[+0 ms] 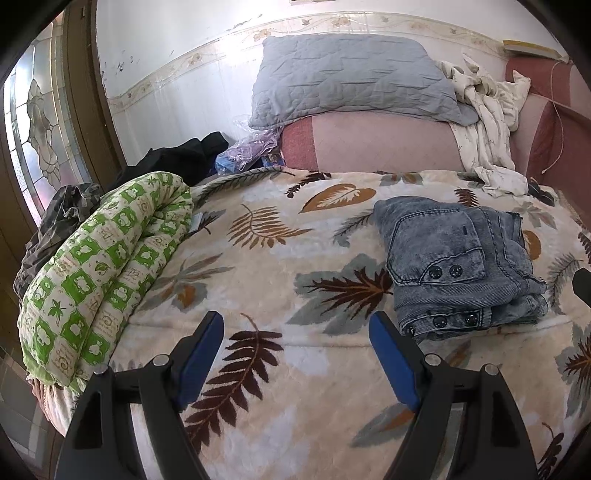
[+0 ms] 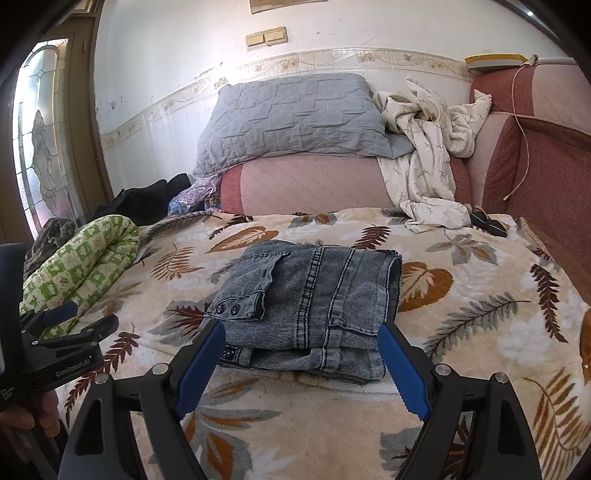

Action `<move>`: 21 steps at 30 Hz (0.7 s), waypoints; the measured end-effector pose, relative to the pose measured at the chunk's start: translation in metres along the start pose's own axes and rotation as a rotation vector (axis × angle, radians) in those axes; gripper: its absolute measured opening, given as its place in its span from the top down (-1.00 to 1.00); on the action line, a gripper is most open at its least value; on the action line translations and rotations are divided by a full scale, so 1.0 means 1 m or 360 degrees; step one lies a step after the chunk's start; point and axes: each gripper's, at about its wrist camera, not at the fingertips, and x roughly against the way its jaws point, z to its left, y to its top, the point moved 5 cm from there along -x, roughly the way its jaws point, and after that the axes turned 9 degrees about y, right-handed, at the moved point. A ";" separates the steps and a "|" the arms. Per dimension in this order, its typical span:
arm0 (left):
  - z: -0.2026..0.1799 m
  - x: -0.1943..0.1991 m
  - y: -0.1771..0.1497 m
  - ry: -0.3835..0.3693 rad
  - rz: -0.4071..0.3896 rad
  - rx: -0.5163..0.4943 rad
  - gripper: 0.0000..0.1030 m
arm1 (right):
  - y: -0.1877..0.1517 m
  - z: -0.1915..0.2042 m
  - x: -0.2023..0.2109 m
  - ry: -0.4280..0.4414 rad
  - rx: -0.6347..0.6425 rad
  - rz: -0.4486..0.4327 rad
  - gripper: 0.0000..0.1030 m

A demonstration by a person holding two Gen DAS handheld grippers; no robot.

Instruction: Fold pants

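One pair of pants [image 2: 314, 295] lies folded on one leaf-print blanket [image 2: 480, 314]. Four dark snap buttons show on the pants in the left wrist view, two on the pocket flap and two along the lower edge. There is one grey pillow [image 2: 295, 125], one rolled green-and-white quilt [image 1: 99, 266], one crumpled white cloth [image 2: 424, 147], one heap of black clothing [image 1: 177, 158] and one crinkled plastic bag [image 1: 251, 147]. Two tools are in view, the left tool [image 1: 297, 328] and the right tool [image 2: 301, 338], each with two blue-padded fingers spread apart. Two switch plates [image 2: 266, 36] sit side by side on the wall.
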 end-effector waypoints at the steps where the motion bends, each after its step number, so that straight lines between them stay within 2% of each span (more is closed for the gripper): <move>1: 0.000 0.000 0.000 -0.0001 0.0004 0.0000 -0.58 | 0.000 0.000 0.000 0.0000 0.0001 0.0000 -0.69; 21: 0.000 -0.006 -0.005 0.0000 0.0045 0.0003 -0.58 | -0.003 0.001 -0.005 -0.0001 0.0013 0.0030 -0.69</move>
